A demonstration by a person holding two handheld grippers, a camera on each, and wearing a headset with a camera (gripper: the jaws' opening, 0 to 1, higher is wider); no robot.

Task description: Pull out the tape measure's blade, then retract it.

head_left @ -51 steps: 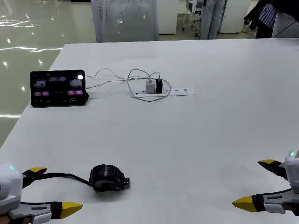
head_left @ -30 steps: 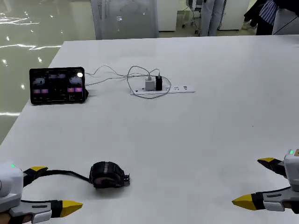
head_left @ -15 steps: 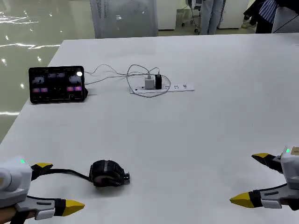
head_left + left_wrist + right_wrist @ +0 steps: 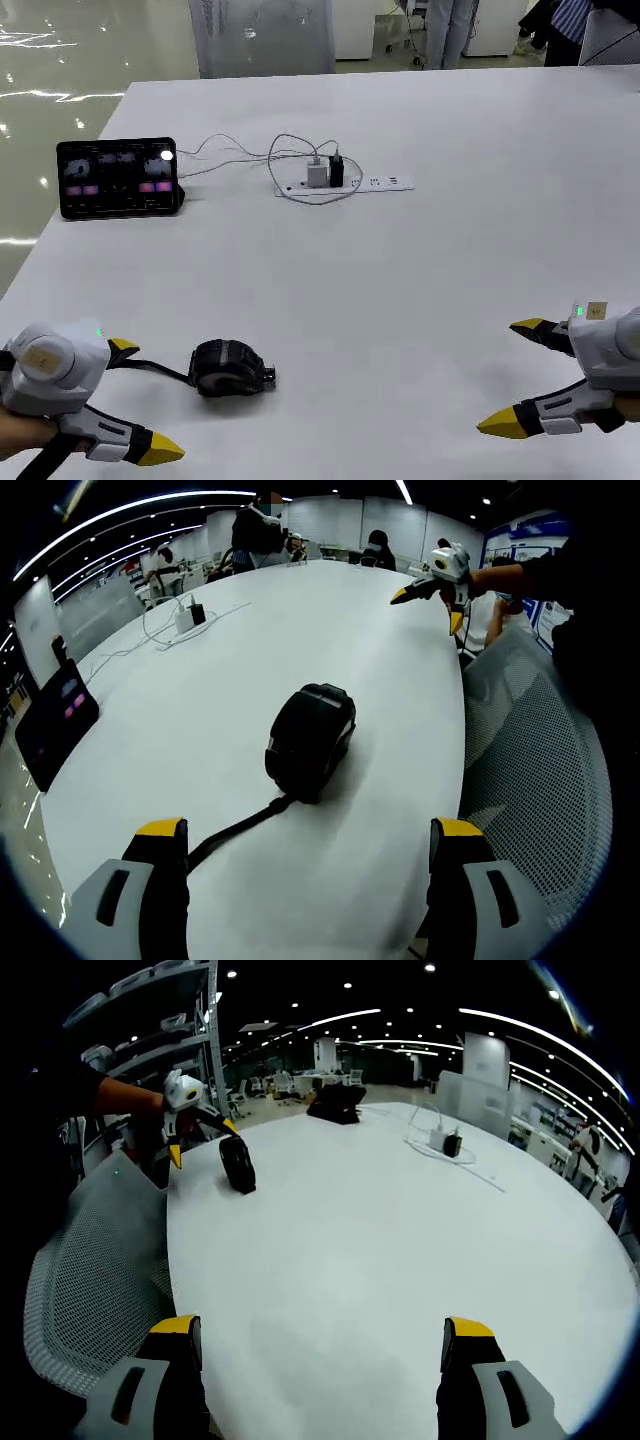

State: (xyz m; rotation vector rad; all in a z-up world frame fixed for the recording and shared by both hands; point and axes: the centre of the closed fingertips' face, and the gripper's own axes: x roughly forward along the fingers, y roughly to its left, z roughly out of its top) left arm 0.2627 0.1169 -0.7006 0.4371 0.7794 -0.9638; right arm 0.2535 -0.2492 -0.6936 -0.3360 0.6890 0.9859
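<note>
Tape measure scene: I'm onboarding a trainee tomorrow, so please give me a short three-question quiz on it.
1. True or false: the left gripper is shut on the tape measure.
2. In the head view, what stands left of the power strip? A. a lit tablet B. a mug C. a laptop
3. Fill in: the right gripper is ___ (open or shut).

Key: 1 false, it is open and apart from the tape measure; 2 A; 3 open.

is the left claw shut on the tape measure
No, the left claw stands wide open, and the tape measure lies on the table ahead of its tips.
</note>
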